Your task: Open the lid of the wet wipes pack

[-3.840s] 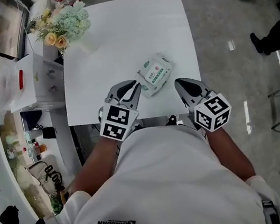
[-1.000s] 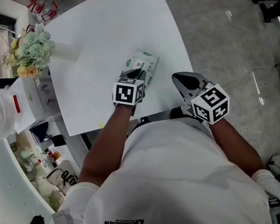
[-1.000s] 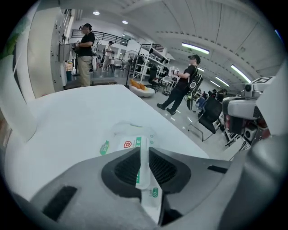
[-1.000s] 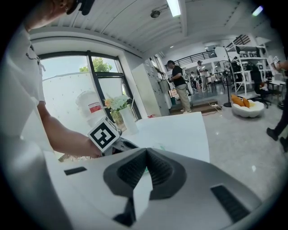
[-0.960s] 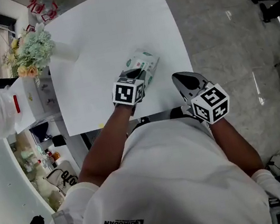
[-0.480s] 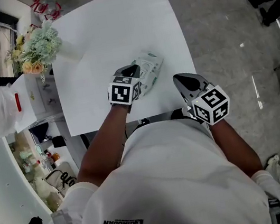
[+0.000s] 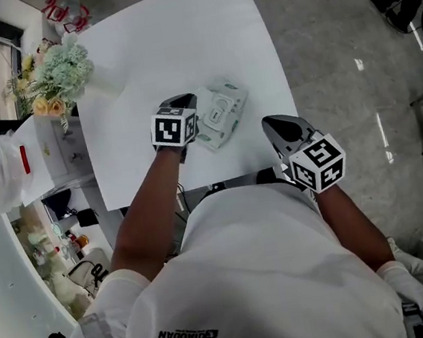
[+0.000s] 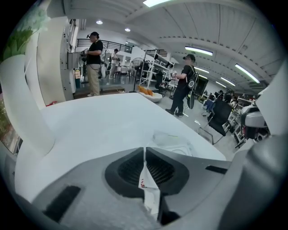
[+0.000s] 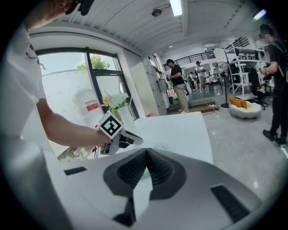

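In the head view, a white table has flowers at its far left corner, and the pack lies near the front edge. The left gripper sits low just left of the pack. The right gripper hangs by the table's front right corner, apart from the pack.

In the left gripper view, the jaws are pressed together. A thin white sliver with red print shows in the seam, and I cannot tell what it is. The pack lies just past the tips, to the right; whether its lid is up is unclear. A white vase stands at left, and people stand far off.

In the right gripper view, the jaws are closed with nothing held. The left gripper and the person's arm cross ahead, and the jaws hide most of the pack.
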The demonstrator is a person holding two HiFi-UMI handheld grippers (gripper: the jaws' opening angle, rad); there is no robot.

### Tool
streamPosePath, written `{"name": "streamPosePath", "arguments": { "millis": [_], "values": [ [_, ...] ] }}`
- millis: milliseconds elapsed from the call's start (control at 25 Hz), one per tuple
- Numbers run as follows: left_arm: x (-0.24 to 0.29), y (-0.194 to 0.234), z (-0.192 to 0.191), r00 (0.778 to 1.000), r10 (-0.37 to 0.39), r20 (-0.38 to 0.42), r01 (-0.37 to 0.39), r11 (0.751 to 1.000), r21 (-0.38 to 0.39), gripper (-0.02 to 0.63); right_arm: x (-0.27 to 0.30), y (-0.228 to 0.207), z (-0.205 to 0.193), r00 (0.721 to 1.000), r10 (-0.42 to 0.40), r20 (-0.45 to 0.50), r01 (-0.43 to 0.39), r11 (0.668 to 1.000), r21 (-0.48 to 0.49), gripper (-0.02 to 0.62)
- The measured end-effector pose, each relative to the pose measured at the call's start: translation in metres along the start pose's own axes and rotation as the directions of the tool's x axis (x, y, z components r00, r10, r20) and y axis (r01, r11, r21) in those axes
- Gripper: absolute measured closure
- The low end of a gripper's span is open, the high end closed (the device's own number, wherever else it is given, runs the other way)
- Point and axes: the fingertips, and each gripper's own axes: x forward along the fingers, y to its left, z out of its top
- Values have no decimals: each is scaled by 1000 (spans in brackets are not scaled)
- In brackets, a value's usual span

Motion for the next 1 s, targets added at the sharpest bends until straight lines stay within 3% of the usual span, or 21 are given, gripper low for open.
{"name": "streamPosePath", "arguments": {
  "millis": [320,480,680,1000],
  "values": [
    [22,23,-19,999,-41,-32,36,990,-135,575,4,-6,-2,1000,-21,-15,21,1000,11,589],
    [29,25,-27,997,-46,-60,38,991,-131,574,3,-8,-4,999,-32,-22,32,999,17,589],
    [34,21,-31,995,-31,-96,26,998,-54,600,-1,-8,-5,999,-46,-27,47,999,15,589],
    [26,21,-24,998,-37,-56,32,995,-90,600,-11,-9,-3,997,-74,-14,74,997,10,589]
  ]
}}
